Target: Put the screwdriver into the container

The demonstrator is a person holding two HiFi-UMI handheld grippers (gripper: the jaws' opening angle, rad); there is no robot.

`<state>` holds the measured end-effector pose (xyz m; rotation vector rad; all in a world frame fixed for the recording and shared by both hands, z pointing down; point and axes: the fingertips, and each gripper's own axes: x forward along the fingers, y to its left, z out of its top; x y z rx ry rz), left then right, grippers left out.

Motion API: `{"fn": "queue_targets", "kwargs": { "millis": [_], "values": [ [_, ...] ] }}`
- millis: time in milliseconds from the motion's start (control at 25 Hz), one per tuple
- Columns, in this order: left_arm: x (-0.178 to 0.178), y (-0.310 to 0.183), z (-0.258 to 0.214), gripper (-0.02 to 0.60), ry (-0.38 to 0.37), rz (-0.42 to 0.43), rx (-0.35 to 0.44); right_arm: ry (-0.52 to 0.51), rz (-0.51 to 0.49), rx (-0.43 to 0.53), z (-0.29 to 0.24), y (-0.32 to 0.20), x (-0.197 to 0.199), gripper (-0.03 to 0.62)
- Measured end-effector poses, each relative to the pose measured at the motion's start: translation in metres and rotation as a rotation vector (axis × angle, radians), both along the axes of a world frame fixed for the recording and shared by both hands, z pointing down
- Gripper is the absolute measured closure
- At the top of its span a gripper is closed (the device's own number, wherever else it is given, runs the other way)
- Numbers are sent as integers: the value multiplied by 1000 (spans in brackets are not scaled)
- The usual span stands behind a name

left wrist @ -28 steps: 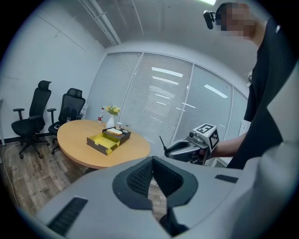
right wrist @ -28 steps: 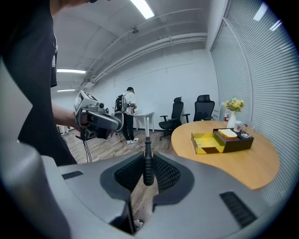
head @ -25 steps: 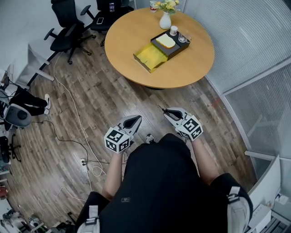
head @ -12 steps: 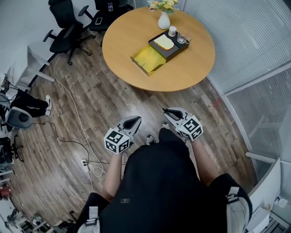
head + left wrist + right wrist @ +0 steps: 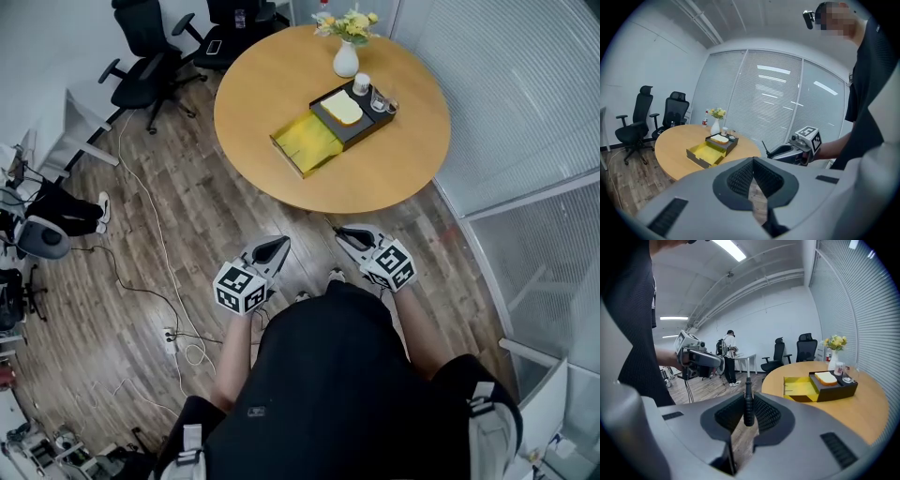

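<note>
The screwdriver [image 5: 748, 405] has a black handle and a thin metal shaft that points up and forward. My right gripper [image 5: 748, 399] is shut on its handle; in the head view that gripper [image 5: 343, 233] is held level over the wooden floor, short of the table. My left gripper [image 5: 278, 244] is beside it on the left, and its pads [image 5: 740, 176] meet at the tips with nothing between them. The container, a yellow open box [image 5: 307, 142], lies on the round wooden table [image 5: 394, 178] ahead and shows in both gripper views [image 5: 705, 153] [image 5: 801, 386].
A black tray [image 5: 354, 111] with bread and glasses adjoins the yellow box, and a white vase of flowers [image 5: 346, 58] stands behind it. Black office chairs [image 5: 141, 56] stand at the far left. A white cable [image 5: 155, 244] runs over the floor. Glass walls with blinds [image 5: 525, 112] close the right side.
The table and yellow box have shifted down and slightly right in the head view as I walk towards them. Both grippers keep their pose in front of me, with the screwdriver still held.
</note>
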<state>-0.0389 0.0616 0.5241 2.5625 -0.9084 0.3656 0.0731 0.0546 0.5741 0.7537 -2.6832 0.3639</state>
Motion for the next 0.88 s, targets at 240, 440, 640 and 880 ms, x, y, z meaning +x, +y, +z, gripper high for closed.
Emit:
{"fn": "queue_targets", "kwargs": {
  "millis": [240,440,640,880],
  "values": [
    [15,-21,0,577,-6,-41,-7,-2,-53,-5,0,-29,11,537],
    [22,-36,0,577,-15,-77,-20,1,-102,-10,2,-44,16,537],
    [37,-42,1,577,-22,-87,-21,4,-135,-31,12,-47,27,537],
    [48,-55,2,577,-28,-86,-8,4,-147,-25,15,-54,36,537]
  ]
}}
